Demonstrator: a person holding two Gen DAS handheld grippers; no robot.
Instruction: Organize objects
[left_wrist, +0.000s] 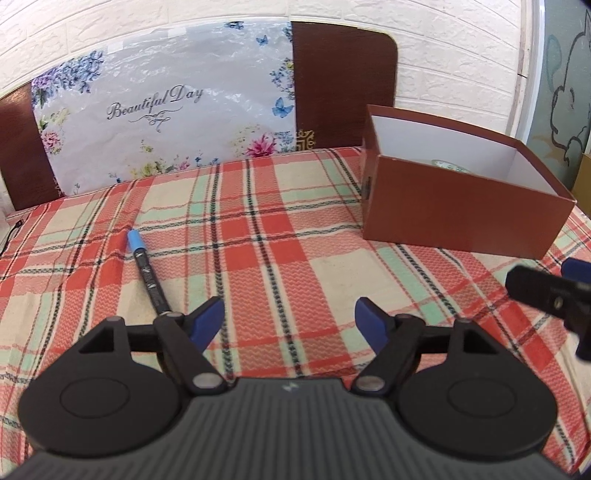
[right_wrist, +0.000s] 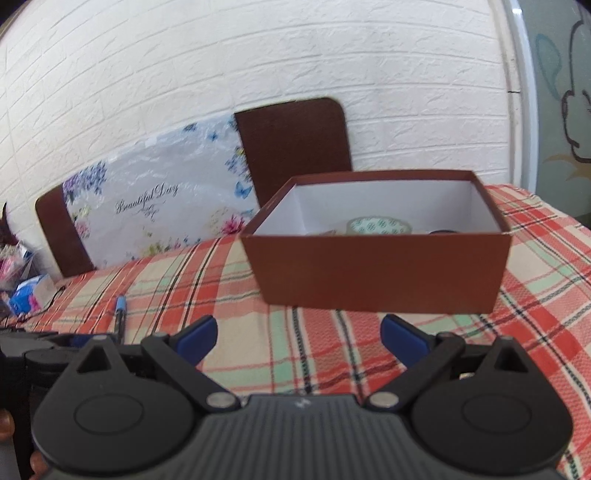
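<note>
A black marker with a blue cap lies on the plaid cloth, just ahead and left of my left gripper, which stands open with only cloth between its blue pads. The marker's lower end is hidden behind the left finger. The same marker shows at the left in the right wrist view. A brown open box with a white inside stands right ahead of my right gripper, which is open and holds nothing. A roll of patterned tape lies in the box. The box is at the right in the left wrist view.
A plaid cloth covers the table. A floral board reading "Beautiful Day" leans on the white brick wall behind. Small packets sit past the cloth's left edge. The other gripper's black finger pokes in at the right.
</note>
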